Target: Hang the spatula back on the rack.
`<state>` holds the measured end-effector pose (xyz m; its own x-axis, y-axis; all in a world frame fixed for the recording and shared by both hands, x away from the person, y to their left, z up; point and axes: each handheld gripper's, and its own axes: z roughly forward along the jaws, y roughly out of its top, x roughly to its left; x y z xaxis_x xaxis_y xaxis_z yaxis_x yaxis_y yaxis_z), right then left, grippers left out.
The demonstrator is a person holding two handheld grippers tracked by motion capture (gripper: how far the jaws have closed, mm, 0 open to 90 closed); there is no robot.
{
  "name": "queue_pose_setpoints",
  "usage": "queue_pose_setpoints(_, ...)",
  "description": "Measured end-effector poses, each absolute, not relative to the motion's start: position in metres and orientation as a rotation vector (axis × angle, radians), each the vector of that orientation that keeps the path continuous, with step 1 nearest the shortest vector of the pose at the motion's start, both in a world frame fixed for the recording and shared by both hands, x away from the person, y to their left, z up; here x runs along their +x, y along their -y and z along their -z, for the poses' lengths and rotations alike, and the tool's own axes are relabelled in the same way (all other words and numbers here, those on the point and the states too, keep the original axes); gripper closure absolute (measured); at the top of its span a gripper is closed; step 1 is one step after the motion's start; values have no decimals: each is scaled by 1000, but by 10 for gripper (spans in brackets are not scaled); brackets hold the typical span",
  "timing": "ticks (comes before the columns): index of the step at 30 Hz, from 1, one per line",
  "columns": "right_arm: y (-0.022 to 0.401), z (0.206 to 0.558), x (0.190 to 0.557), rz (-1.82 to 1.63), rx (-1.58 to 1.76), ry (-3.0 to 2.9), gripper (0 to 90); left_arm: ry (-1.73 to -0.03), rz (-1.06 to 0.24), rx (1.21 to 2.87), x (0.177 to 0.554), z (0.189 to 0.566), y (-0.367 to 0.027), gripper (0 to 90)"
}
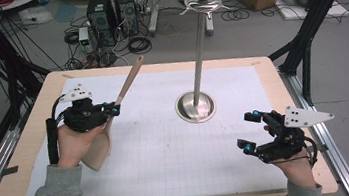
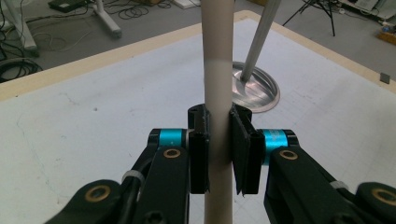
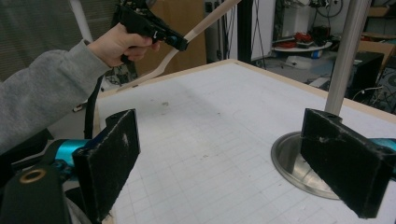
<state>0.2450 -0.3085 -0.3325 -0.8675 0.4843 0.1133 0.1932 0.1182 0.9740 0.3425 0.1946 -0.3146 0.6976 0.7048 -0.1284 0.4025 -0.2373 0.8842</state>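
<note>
Holding a wooden spatula [image 1: 114, 115] by its thin handle, the left claw [image 1: 112, 108] sits at about nine o'clock on the desk [image 1: 27, 146]. Its two pads squeeze the handle tight from both sides, as the left gripper view shows. The flat blade hangs down by the hand, and the handle tip points up toward twelve o'clock. The spatula is lifted off the white sheet [image 1: 168, 149]; I think the blade is clear of it, but the hand hides part of it.

A shiny metal stand [image 1: 200, 59] with a round base [image 1: 195, 107] rises in the middle of the desk. It has hooks at the top. The right claw [image 1: 249, 130] waits at about four o'clock, spread wide with nothing in it.

What could go wrong? The handle is smooth and round, so it could slide or spin in the pads. If the left hand swings fast toward the stand, the long handle could knock the pole and tip it.
</note>
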Motion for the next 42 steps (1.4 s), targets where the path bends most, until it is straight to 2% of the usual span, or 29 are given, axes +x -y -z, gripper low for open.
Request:
queue_pose_setpoints(5,308,332,246,-1824,662,-2153,115,-841,-343,1859,344,306,-189,780)
queue_pose_setpoints(20,299,334,249,-1818,647,-2189,115,-788,-428,1907,350,286,-175,781)
queue_pose_setpoints(32,296,336,251,-1795,648,-2205,115,-776,-392,1879,356,278,-170,781)
queue_pose_setpoints(42,297,335,249,-1813,641,-2191,115,-711,-373,1869,354,258,-161,781)
